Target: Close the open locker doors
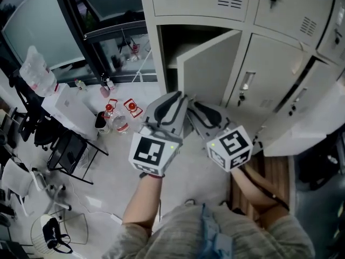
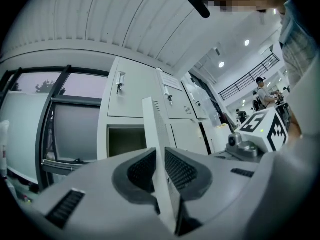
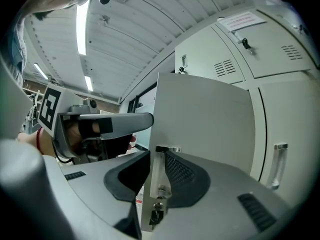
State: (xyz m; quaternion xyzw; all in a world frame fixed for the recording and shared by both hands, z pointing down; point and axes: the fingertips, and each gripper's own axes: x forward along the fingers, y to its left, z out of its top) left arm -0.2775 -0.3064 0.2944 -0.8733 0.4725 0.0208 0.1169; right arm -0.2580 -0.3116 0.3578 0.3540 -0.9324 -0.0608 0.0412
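Observation:
The grey locker bank (image 1: 280, 53) has one open locker door (image 1: 210, 69) swung out towards me over a dark compartment (image 1: 168, 47). My left gripper (image 1: 178, 99) and right gripper (image 1: 193, 102) meet at that door's free edge. In the left gripper view the door edge (image 2: 152, 129) runs between the pads, and the left gripper (image 2: 159, 169) is shut on it. In the right gripper view the right gripper (image 3: 157, 171) is shut on the same door (image 3: 205, 114) at its lock plate with a key (image 3: 157, 204). A second open door (image 1: 302, 131) hangs at the lower right.
Several water bottles (image 1: 119, 120) stand on the floor left of the lockers, near a white box (image 1: 70, 107) and a black chair (image 1: 67, 150). A clear plastic bag (image 1: 36, 72) sits at the far left. Wooden boards (image 1: 275, 171) lie below the right lockers.

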